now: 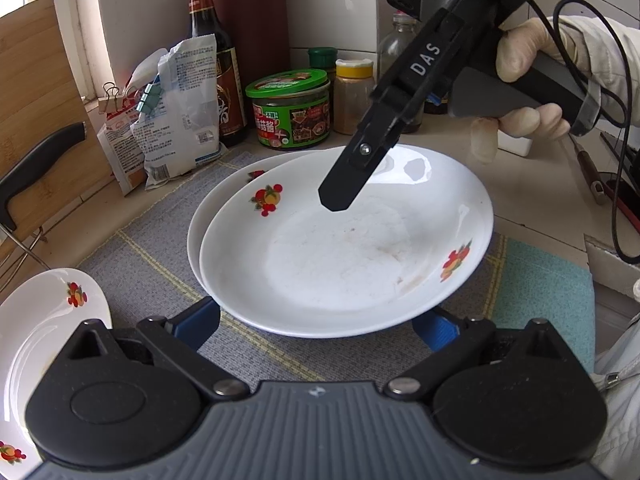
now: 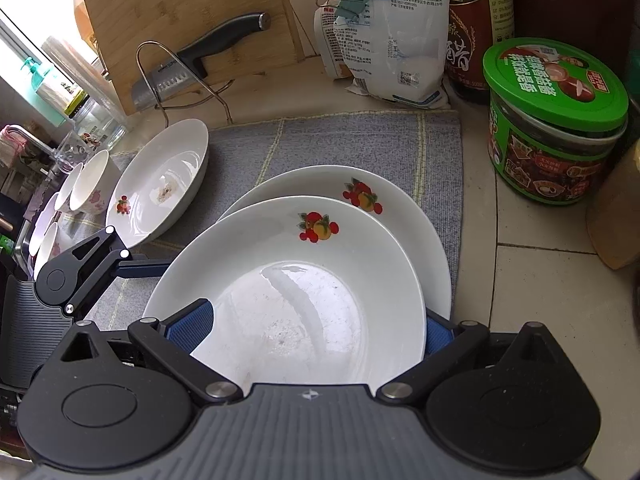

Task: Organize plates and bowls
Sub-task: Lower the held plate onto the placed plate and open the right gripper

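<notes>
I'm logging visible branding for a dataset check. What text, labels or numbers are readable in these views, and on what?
"DAS": white letters on the right gripper, along its black arm.
"500": on the dark sauce bottle label, bottom edge; the rest is Chinese print.
Green-lidded jar: Chinese characters on lid and label, not transcribed.
White clipped bag: dense print and a QR code, too small to read.
Knife: blade marking blurred.

Three fruit-print plates (image 2: 304,280), several bowls (image 2: 90,184), one knife (image 2: 200,60).

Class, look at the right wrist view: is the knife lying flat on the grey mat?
No: the knife leans against the wooden board, off the mat.
</notes>
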